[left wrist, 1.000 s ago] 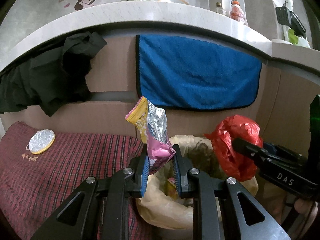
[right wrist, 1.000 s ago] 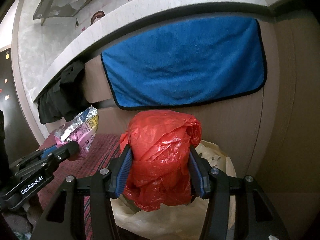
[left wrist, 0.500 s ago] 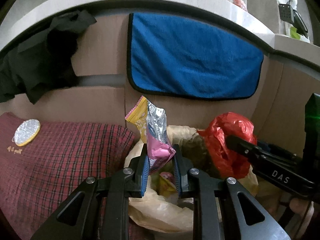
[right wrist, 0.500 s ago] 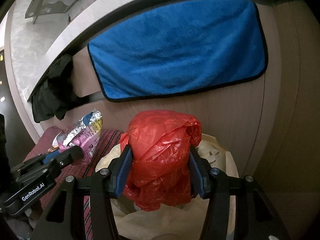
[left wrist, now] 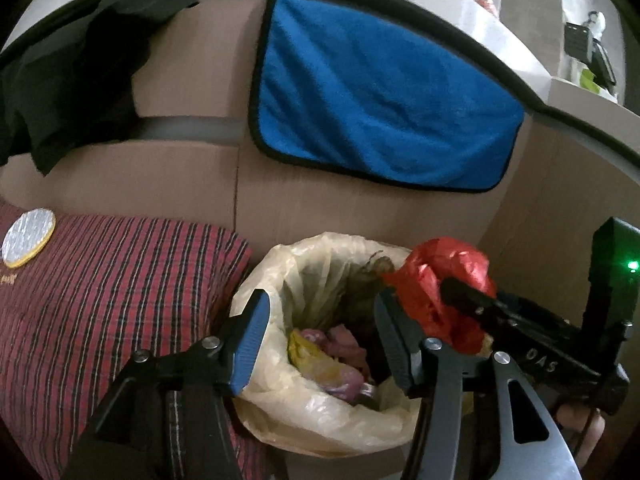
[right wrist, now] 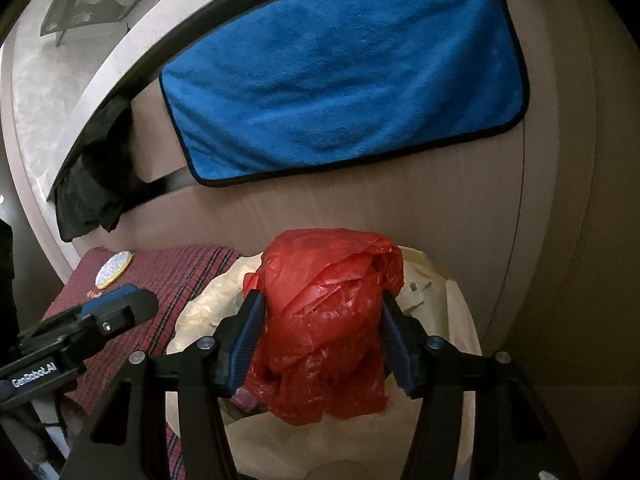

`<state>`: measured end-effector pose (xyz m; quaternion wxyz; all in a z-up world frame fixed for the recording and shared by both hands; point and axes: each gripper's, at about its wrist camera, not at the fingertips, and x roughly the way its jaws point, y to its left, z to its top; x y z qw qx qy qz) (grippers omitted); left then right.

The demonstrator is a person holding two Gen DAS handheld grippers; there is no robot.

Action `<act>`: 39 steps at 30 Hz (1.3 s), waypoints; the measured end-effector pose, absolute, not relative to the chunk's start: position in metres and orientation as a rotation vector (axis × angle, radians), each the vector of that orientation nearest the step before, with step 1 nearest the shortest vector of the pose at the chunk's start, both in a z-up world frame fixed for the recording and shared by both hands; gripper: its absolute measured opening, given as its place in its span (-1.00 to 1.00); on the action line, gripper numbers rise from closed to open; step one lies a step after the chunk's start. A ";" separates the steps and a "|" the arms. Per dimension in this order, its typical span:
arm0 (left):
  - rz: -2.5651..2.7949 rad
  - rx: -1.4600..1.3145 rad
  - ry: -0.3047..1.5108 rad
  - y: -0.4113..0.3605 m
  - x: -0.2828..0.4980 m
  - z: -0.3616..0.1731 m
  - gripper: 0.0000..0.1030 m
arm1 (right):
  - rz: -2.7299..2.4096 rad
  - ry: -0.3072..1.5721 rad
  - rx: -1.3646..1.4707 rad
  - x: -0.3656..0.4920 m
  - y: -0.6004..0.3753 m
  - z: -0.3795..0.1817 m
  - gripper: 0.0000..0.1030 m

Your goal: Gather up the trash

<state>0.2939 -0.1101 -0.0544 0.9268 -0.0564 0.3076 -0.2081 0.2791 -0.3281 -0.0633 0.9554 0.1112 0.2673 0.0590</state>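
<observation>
My left tool [left wrist: 320, 344], marked "GenRobot.AI", has just sprung apart, empty, above the lined bin [left wrist: 280, 268]; my right tool [right wrist: 322, 340], marked "DAS", clasps the red bag [right wrist: 332, 320].

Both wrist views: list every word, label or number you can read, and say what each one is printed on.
"GenRobot.AI": white print on the side of the left gripper, seen in the right wrist view.
"DAS": pale letters, upside down, on the body of the right gripper, seen in the left wrist view.
Small gold marks on the red plaid cloth, below the round silver disc: too blurred to read.
Nothing else is readable.
</observation>
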 end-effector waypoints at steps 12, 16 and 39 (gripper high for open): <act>-0.373 -0.126 0.632 -0.098 0.289 -0.055 0.09 | 0.145 0.538 0.193 0.278 -0.316 -0.059 0.08; -0.322 -0.106 0.616 -0.090 0.275 -0.049 0.09 | 0.117 0.539 0.199 0.264 -0.316 -0.053 0.08; -0.171 0.024 0.384 -0.010 0.020 0.025 0.09 | 0.114 0.438 0.073 0.024 -0.209 -0.002 0.09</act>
